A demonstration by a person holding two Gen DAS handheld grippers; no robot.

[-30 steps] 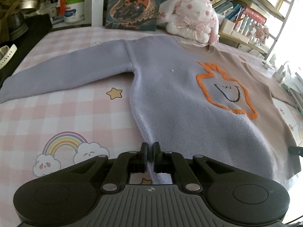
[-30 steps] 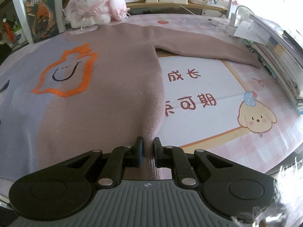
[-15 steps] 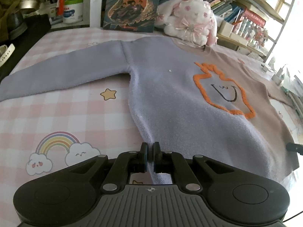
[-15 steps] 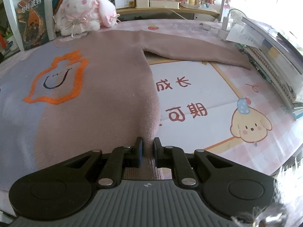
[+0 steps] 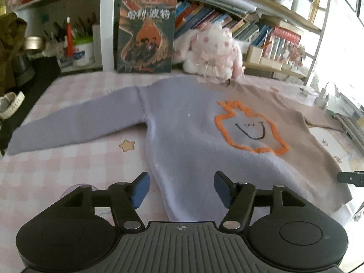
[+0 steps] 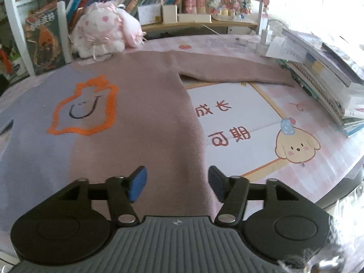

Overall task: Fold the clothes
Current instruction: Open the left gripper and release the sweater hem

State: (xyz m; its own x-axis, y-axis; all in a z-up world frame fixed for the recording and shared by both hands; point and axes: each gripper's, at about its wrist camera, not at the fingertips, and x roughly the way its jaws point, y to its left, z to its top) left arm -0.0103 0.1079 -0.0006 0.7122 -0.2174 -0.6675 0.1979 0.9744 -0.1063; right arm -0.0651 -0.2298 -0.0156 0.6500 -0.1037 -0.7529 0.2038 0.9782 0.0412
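- The left gripper (image 5: 181, 190) is holding its blue-padded jaws wide apart, gripping nothing, over the lilac corner of the hem.
- The right gripper (image 6: 177, 186) is likewise standing spread and empty, over the brown hem corner.
- The two-tone knitted sweater (image 5: 204, 141), lilac on one half and brown on the other with an orange-outlined smiling shape, is lying flat, sleeves stretched outward, on the pink checked tablecloth (image 5: 68, 170).
- A white-and-pink plush rabbit (image 5: 211, 54) is sitting just beyond the collar.
- An upright dark illustrated book (image 5: 146, 35) is leaning beside it.
- A stack of books (image 6: 323, 75) is lying near the brown sleeve's cuff.
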